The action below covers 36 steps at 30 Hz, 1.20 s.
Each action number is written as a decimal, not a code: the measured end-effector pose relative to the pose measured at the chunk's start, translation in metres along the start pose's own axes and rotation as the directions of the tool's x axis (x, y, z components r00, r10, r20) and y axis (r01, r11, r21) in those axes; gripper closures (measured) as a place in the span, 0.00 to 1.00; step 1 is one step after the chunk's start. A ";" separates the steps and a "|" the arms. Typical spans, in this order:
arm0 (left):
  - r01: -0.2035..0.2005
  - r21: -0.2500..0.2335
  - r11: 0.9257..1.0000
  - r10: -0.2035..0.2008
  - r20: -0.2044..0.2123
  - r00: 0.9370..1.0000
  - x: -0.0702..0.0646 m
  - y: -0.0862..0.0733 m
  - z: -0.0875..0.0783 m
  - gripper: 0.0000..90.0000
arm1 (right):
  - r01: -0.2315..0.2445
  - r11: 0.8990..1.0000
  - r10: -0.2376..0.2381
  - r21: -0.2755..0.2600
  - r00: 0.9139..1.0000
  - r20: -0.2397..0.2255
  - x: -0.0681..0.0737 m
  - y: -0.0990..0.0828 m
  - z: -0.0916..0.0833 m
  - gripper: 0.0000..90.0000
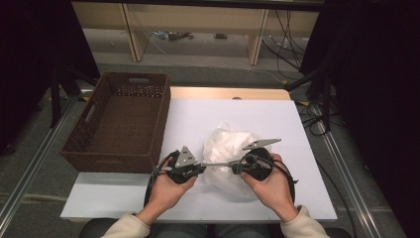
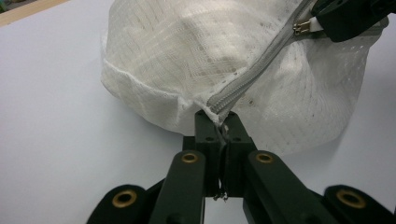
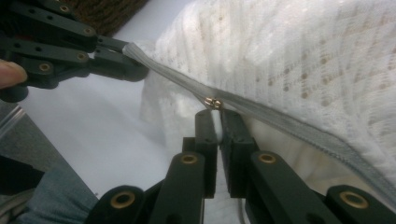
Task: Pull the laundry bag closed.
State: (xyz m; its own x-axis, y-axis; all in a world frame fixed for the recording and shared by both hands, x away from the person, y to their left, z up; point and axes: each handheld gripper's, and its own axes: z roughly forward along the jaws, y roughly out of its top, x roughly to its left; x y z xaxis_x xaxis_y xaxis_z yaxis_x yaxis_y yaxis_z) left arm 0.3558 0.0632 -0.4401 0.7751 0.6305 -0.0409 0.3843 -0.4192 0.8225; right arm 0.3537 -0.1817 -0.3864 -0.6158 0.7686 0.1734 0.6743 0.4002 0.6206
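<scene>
A white mesh bag (image 1: 229, 144) lies on the white table (image 1: 198, 109), with a grey zipper (image 2: 252, 74) running across it. My left gripper (image 2: 219, 122) is shut on the zipper's end tail at the bag's near left edge; the high view shows this gripper (image 1: 203, 167) left of the bag. My right gripper (image 3: 217, 116) is shut on the zipper pull (image 3: 214, 102), a small metal slider on the tape. The zipper tape (image 1: 218, 163) stretches taut between the two grippers. In the right gripper view the left gripper (image 3: 126, 65) holds the tape's far end.
An empty brown wicker basket (image 1: 163, 119) stands on the table's left side, close to the left hand. Bare white table lies behind and to the right of the bag. Shelving legs and cables are on the floor beyond the table.
</scene>
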 end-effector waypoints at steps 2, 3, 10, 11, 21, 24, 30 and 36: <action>0.000 0.001 1.000 0.000 -0.001 1.000 0.000 0.000 0.000 0.97 | -0.006 1.000 0.006 0.002 1.000 0.001 0.000 0.000 -0.001 0.97; -0.001 0.002 1.000 0.001 -0.002 1.000 0.000 0.000 0.000 0.97 | -0.032 0.999 0.032 0.005 0.999 0.001 0.001 -0.001 -0.002 0.96; -0.006 -0.006 1.000 0.006 -0.013 1.000 -0.001 0.000 0.000 0.97 | 0.005 1.000 -0.005 0.005 1.000 0.001 -0.002 -0.001 -0.002 0.96; -0.009 0.004 1.000 0.009 -0.019 1.000 -0.001 0.000 0.000 0.97 | 0.002 1.000 -0.002 0.003 1.000 0.016 -0.002 -0.001 -0.003 0.96; -0.010 -0.006 1.000 0.010 -0.019 1.000 -0.001 0.000 0.000 0.97 | -0.023 1.000 0.023 -0.012 1.000 0.018 -0.002 -0.003 -0.004 0.96; -0.006 -0.008 1.000 0.006 -0.017 1.000 -0.001 0.000 0.000 0.97 | -0.041 0.999 0.041 -0.007 0.999 0.008 -0.001 -0.003 -0.004 0.96; -0.006 -0.002 1.000 0.006 -0.019 1.000 -0.001 0.000 -0.001 0.97 | -0.040 0.999 0.040 0.000 0.999 0.011 -0.003 -0.003 -0.006 0.96; -0.005 -0.002 1.000 0.005 -0.020 1.000 -0.001 0.000 0.000 0.97 | -0.009 1.000 0.009 0.004 1.000 0.007 -0.006 -0.003 -0.006 0.96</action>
State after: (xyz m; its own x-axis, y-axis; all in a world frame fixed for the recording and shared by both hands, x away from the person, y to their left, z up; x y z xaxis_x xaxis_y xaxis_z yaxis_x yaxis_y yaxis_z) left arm 0.3552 0.0631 -0.4398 0.7668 0.6414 -0.0249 0.3793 -0.4215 0.8236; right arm 0.3529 -0.1911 -0.3846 -0.6064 0.7759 0.1738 0.6819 0.3950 0.6157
